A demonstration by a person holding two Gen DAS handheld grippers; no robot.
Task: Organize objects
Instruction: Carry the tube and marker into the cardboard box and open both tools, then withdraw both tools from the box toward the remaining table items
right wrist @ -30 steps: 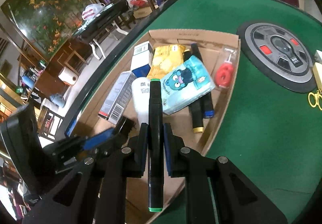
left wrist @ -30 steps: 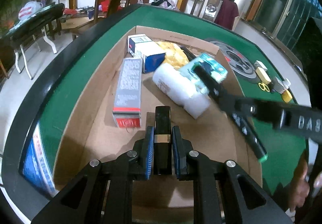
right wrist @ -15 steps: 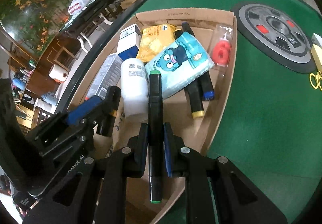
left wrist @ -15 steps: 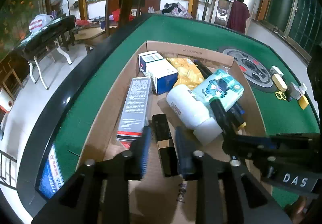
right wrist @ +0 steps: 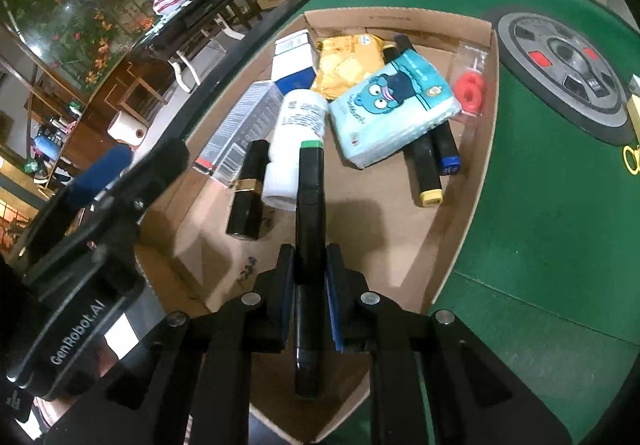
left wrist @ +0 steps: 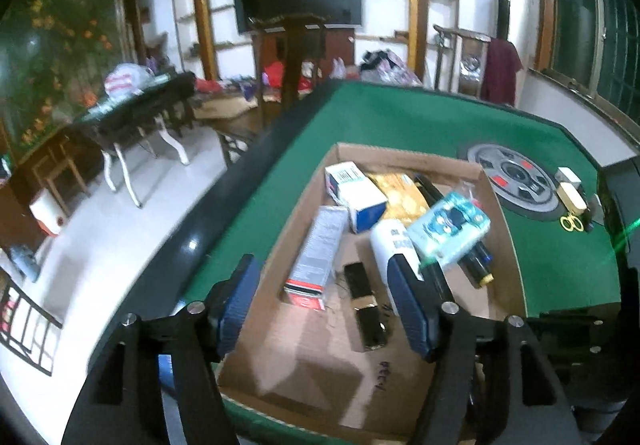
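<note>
A shallow cardboard box point(left wrist: 505, 245) point(right wrist: 460, 201) lies on the green table. A black lipstick tube with a gold band point(left wrist: 365, 305) point(right wrist: 248, 193) lies loose on the box floor. My left gripper point(left wrist: 325, 301) is open and empty, raised above the box. It also shows in the right wrist view point(right wrist: 100, 173) at the left. My right gripper point(right wrist: 308, 301) is shut on a black marker with a green cap point(right wrist: 309, 229), held over the box's near end. The box also holds a white bottle point(right wrist: 298, 133), a blue tissue pack point(right wrist: 392, 113) and several other markers.
The box also holds a grey-red carton point(left wrist: 320, 253), a white-blue carton point(left wrist: 356, 193), a yellow snack bag point(right wrist: 348, 61) and a red item in a bag point(right wrist: 470, 89). A round grey dial point(right wrist: 560, 61) and yellow scissors point(left wrist: 574, 222) lie on the table to the right.
My left gripper opened, let the lipstick tube drop onto the box floor, and pulled up and back. My right gripper moved the marker lower over the box.
</note>
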